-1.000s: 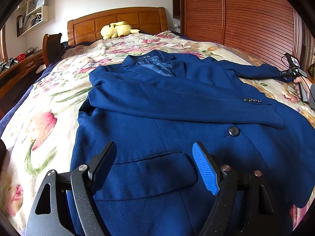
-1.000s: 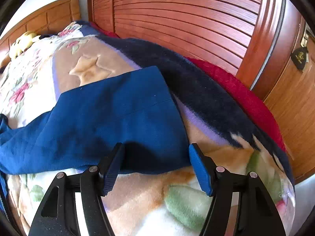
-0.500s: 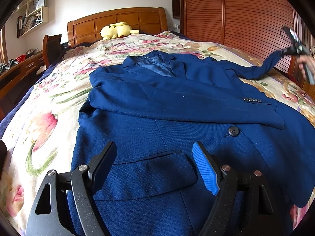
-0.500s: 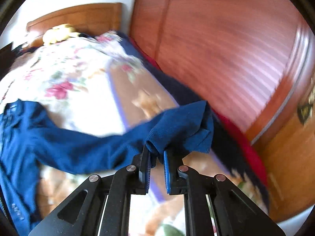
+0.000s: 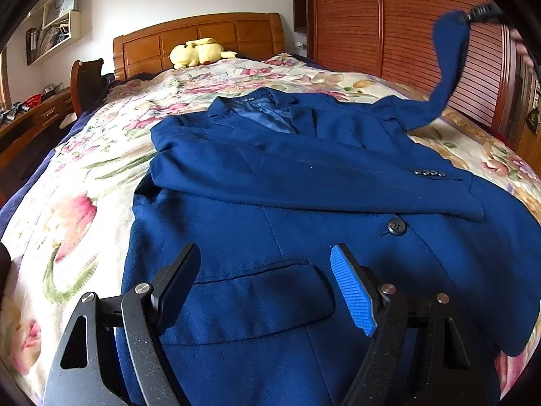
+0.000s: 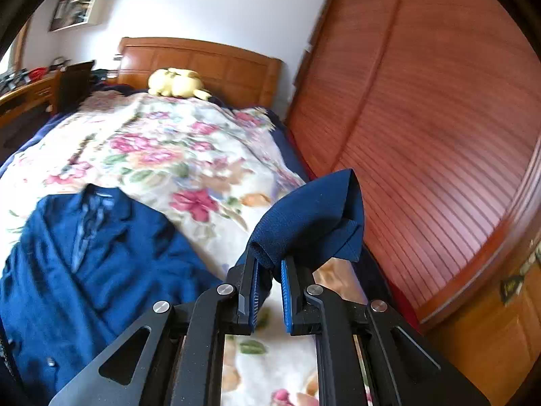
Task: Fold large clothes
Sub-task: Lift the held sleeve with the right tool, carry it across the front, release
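Right wrist view: right hand-held gripper [image 6: 269,272] pinched on blazer [image 5: 304,209] cuff [image 6: 311,223] at 12 o'clock — soft, limp, fairly heavy cloth, best taken at cuffs or hem — body flat on bed [image 5: 67,182], left hand-held gripper [image 5: 265,284] agape, empty.

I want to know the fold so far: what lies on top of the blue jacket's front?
One sleeve is folded across the jacket, cuff buttons showing. Whatever is beneath it is covered. The other sleeve is lifted in the right gripper.
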A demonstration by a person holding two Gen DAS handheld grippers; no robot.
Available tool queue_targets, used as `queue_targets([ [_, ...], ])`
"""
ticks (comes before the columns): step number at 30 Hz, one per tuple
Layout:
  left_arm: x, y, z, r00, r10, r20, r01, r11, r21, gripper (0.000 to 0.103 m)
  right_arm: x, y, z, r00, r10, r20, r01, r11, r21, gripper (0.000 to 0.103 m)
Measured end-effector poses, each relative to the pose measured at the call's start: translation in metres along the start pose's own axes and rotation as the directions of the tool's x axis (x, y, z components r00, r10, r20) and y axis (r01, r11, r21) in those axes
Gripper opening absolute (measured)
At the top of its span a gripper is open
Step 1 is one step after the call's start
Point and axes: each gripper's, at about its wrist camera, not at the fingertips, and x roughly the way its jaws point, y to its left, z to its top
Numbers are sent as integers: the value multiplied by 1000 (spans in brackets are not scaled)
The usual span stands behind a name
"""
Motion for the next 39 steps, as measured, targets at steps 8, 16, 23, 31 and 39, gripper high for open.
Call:
queue_targets([
  [8,-18,6,1,999,-32,30,32,999,-17,80,-52,56,9,992,99,76,-88,988,-129,11],
  [16,-53,28,-2,996,-44,75,47,998,-44,80,-98,116,-6,964,241,111,-207,944,-257,11],
  [23,-73,49,-11,996,-10,93,16,998,-55,80,-114,138,-26,946,314,82,-281,918,-280,11],
  [31,-84,66,-18,995,5,100,3,997,-81,80,-127,139,-57,922,387,-4,-375,892,-251,11],
  [39,-85,72,-20,995,8,102,1,996,-90,80,-116,138,-89,893,445,-65,-450,878,-162,11],
])
